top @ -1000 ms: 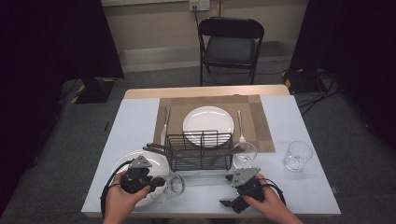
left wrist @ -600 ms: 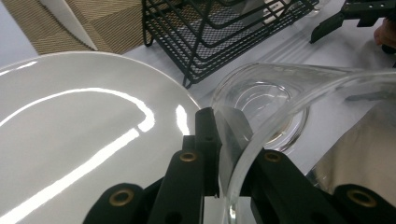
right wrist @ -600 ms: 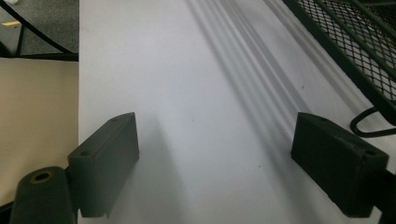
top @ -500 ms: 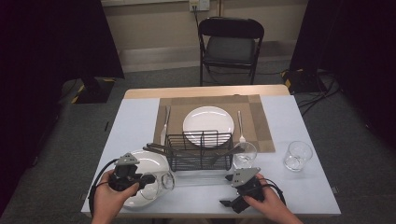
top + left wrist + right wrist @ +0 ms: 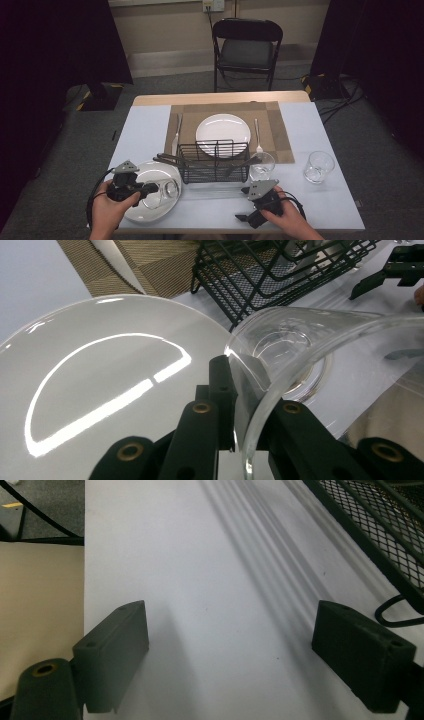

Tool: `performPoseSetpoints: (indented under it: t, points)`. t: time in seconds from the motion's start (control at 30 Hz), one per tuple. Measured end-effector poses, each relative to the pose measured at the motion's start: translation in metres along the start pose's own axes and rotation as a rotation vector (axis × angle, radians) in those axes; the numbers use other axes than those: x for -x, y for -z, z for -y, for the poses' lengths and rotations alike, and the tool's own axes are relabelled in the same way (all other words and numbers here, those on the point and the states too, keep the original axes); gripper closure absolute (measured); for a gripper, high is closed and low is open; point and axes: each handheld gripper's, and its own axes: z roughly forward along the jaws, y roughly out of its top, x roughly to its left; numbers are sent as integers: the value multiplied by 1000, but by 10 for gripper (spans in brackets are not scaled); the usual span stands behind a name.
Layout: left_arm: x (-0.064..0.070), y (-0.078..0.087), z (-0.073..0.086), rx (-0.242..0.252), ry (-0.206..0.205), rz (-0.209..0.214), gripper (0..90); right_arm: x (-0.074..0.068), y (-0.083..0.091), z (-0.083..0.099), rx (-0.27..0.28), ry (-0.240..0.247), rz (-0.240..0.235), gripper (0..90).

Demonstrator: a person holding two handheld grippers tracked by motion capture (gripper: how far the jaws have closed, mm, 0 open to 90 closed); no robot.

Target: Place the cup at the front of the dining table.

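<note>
Left gripper [image 5: 148, 189] clamped on the rim of a clear glass [image 5: 280, 355] – tipped on its side over the near white plate [image 5: 135, 210], mouth toward the hand, base toward the wire basket [image 5: 214, 161]. Right gripper [image 5: 246, 204] spread wide, empty, just in front of that basket.

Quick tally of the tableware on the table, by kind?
Plates: 2, placemat plate, near-left plate
Glasses: 3, held glass, glass by basket, right glass
Wire basket: 1
Knife: 1
Fork: 1
Placemat: 1
Total: 9
</note>
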Motion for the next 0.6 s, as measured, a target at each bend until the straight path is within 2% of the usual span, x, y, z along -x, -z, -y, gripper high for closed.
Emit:
performPoseSetpoints:
  t: [0.13,0.2,0.33,0.6]
  points:
    - [-5,1,1,4,7,-7,854,0,0,0,0,0,0,139]
    - [-7,2,2,10,25,-3,854,0,0,0,0,0,0,139]
    - [-11,3,1,12,26,-21,854,0,0,0,0,0,0,139]
    - [-19,5,-1,20,46,-25,854,0,0,0,0,0,0,139]
